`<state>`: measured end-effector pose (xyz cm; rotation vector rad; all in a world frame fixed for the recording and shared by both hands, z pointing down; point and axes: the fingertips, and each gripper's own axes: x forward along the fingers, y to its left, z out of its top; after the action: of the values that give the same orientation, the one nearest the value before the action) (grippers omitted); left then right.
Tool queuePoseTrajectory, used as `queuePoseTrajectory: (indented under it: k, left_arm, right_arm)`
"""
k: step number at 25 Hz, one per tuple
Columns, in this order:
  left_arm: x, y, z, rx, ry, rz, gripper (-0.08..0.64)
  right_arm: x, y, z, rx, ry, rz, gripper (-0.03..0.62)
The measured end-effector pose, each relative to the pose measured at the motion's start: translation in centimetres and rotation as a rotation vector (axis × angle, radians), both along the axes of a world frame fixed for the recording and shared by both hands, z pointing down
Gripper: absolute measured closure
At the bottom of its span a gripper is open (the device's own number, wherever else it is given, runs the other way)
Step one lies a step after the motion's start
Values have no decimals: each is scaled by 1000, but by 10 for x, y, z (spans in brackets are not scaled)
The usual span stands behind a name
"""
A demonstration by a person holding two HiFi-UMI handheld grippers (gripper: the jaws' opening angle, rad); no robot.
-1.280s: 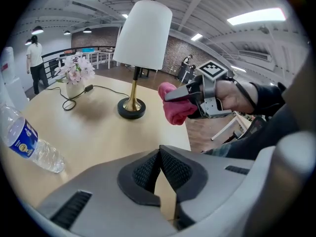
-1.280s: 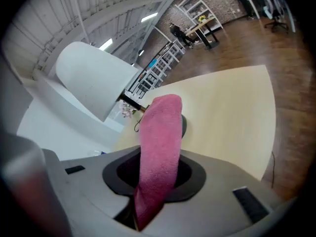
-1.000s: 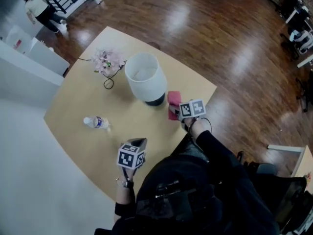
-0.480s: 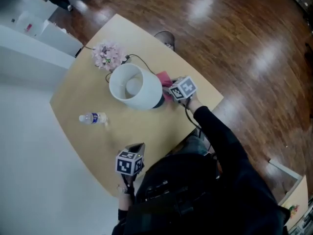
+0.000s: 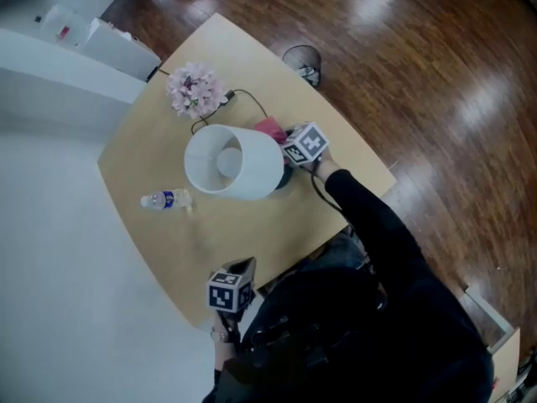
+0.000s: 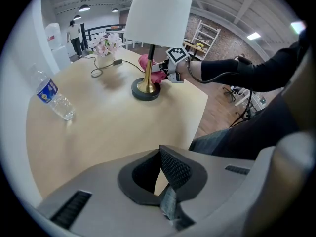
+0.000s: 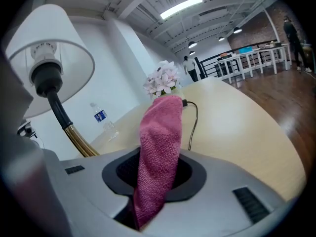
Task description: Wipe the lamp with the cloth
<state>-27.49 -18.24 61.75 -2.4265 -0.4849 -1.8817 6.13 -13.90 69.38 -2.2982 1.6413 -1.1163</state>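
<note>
The lamp, with a white shade [image 5: 233, 162] and a brass stem [image 6: 148, 73] on a dark round base [image 6: 145, 90], stands mid-table. My right gripper [image 5: 285, 138] is shut on the pink cloth [image 7: 159, 147]. It holds the cloth [image 5: 270, 129] just beside the lamp's base, on its far right side. In the right gripper view the cloth sticks up between the jaws, with the shade [image 7: 47, 38] and stem [image 7: 79, 137] close on the left. My left gripper [image 5: 239, 269] hangs at the table's near edge, shut and holding nothing [image 6: 165, 177].
A water bottle [image 5: 168, 200] lies left of the lamp. A pot of pink flowers [image 5: 195, 91] stands at the far side, with the lamp's black cord [image 5: 247, 101] looping beside it. The round wooden table [image 5: 252, 233] sits on a brown wood floor.
My right gripper has carried the cloth from the front right of the lamp's base round to its far right side. The head view has shifted over the lamp. The left gripper stays near the edge.
</note>
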Motion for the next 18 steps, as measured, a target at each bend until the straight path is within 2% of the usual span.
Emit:
queuePoseTrajectory:
  k: [4,7,18]
  left_arm:
    - [6,0,3,-10,0,6,560]
    - [9,0,7,-9,-1,34,560]
    - [12,-8,10,-50,8,121,560]
  right_arm:
    - [-14,0,3,-8,14,-29,489]
    - [-26,5,4,-9,17,-15,489]
    - [-64,27,14,-44,-14,179,489]
